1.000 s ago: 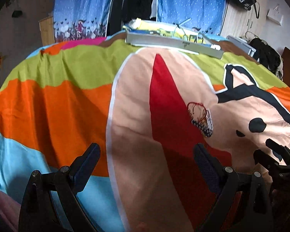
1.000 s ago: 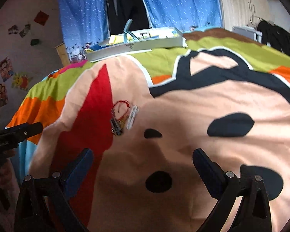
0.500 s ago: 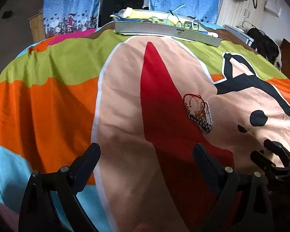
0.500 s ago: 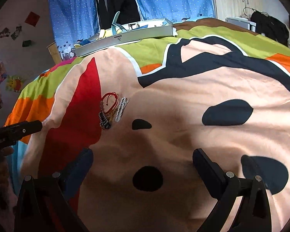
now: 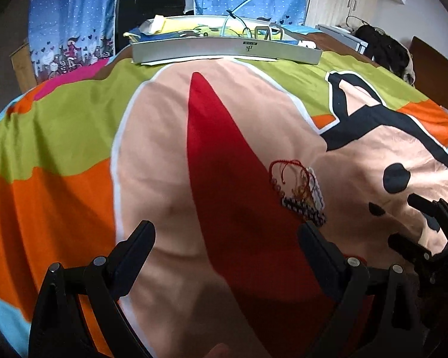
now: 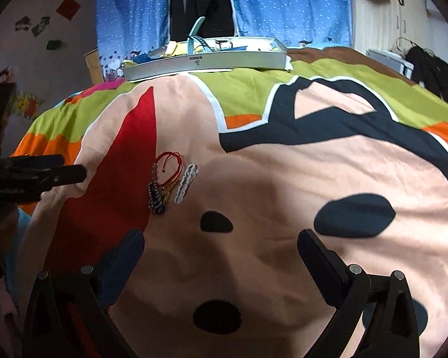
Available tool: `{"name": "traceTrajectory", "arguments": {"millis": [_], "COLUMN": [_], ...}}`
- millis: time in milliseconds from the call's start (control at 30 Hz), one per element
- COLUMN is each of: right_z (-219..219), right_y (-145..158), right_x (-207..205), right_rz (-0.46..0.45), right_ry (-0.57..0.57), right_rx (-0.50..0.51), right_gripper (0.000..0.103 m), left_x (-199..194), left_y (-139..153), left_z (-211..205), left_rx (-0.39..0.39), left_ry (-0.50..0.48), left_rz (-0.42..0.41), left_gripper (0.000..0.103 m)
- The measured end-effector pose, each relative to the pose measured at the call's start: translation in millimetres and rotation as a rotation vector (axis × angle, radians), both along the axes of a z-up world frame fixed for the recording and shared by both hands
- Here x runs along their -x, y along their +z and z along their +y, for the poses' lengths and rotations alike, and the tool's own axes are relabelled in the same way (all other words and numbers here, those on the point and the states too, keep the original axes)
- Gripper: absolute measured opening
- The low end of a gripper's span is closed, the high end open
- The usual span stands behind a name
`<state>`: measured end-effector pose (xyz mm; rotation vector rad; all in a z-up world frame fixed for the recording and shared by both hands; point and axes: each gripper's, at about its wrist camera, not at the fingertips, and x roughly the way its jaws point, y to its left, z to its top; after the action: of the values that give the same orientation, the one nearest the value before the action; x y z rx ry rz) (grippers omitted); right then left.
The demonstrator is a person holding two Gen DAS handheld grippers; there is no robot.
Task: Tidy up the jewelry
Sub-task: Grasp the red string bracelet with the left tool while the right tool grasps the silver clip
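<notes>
A small heap of jewelry (image 5: pixel 297 192) lies on the bed's bright cartoon-print cover (image 5: pixel 74 137), at the border between a red wedge and a peach patch. In the heap: a red cord bracelet (image 6: pixel 168 164) at the far end, a dark beaded bracelet (image 6: pixel 155 197) at the near end, and a white beaded piece (image 6: pixel 186 183) touching them on the peach side; a few gold-coloured bits show between them, too small to name.

From the left wrist view the heap sits at about 1 o'clock, just beyond the right finger of the left tongs (image 5: pixel 224 249), which are spread wide and hold nothing. From the right wrist view it lies at about 11 o'clock, ahead of the right tongs (image 6: pixel 221 253), likewise wide open and empty.

At 12 o'clock, well apart, a grey tray (image 5: pixel 224 49) of assorted items rests at the bed's far edge, before blue curtains (image 6: pixel 283 3).
</notes>
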<state>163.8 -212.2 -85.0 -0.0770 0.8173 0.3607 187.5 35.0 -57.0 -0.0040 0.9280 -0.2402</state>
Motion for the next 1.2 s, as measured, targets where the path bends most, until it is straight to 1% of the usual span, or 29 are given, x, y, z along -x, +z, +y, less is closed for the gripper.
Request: {"name": "traceTrajectory", "arguments": {"millis": [67,167,233,300,367,433,500,533,600,667,700,767,800,833,900,967,1067,1100,1167,1200], "right_z": [2.1,6.5,10.1,14.5,19.3,21.2,21.3,20.9,20.5,21.0,21.6,24.3,25.5,27.6,30.2,32.7,35.9,37.3,40.4,41.8], "right_y": [0.5,0.1,-0.7,-2.3,-4.8,-6.7,-8.2,-8.5,-8.6,-8.4,-8.9,-10.4,-11.1,-12.6,-15.3,-18.8,-23.4,-24.3,-26.9,-27.9], "right_x": [-3.2,-7.4,-9.3,-10.8,-13.3,-16.6,-22.5,-25.7,-33.7,-43.6,-48.4,-58.4,-61.2,-64.8,-68.7,-71.4,-74.5,-75.2,-76.9,-77.6], "right_rz": [-0.006,-0.017,-0.018,-0.018,-0.012,-0.007,0.005,0.011,0.021,0.031,0.039,0.050,0.051,0.056,0.060,0.061,0.070,0.072,0.076,0.076], "right_ry": [0.006,0.016,0.030,0.046,0.060,0.062,0.060,0.058,0.058,0.068,0.079,0.107,0.119,0.136,0.162,0.186,0.212,0.219,0.233,0.238], "right_rx": [0.005,0.006,0.003,0.003,0.012,0.009,0.000,-0.004,-0.006,-0.004,-0.001,0.015,0.024,0.035,0.051,0.071,0.078,0.081,0.092,0.098], "right_gripper": [0.103,0.103,0.103,0.098,0.091,0.087,0.080,0.077,0.070,0.066,0.062,0.054,0.054,0.053,0.047,0.044,0.041,0.040,0.040,0.040], "left_x": [-8.2,-16.6,-21.5,-21.4,-22.1,-24.2,-26.8,-28.5,-31.0,-34.1,-36.2,-40.5,-43.9,-46.8,-55.2,-64.8,-75.3,-77.6,-82.9,-84.3], "left_y": [-3.6,-7.2,-9.0,-7.2,-6.0,-6.4,-8.1,-8.7,-10.0,-12.7,-14.0,-16.9,-18.3,-19.7,-24.4,-30.4,-39.6,-42.4,-48.2,-50.6], "left_z": [1.8,5.7,8.3,8.8,8.5,8.5,6.9,5.9,1.8,-3.0,-5.1,-9.2,-10.9,-12.1,-14.7,-18.0,-21.6,-22.7,-26.9,-27.8], "left_rx": [0.026,0.052,0.092,0.107,0.106,0.115,0.132,0.141,0.147,0.154,0.157,0.162,0.169,0.176,0.206,0.228,0.256,0.259,0.227,0.213], "left_ry": [0.003,0.046,0.045,0.035,0.016,-0.004,-0.022,-0.039,-0.070,-0.105,-0.123,-0.155,-0.170,-0.178,-0.200,-0.223,-0.250,-0.258,-0.262,-0.258], "left_rz": [0.002,0.004,0.018,0.008,-0.011,-0.017,-0.019,-0.020,-0.023,-0.020,-0.016,-0.012,-0.009,-0.005,0.016,0.042,0.091,0.108,0.142,0.153], "left_gripper": [0.094,0.094,0.094,0.093,0.093,0.093,0.092,0.089,0.080,0.066,0.064,0.054,0.052,0.047,0.041,0.032,0.027,0.026,0.018,0.015]}}
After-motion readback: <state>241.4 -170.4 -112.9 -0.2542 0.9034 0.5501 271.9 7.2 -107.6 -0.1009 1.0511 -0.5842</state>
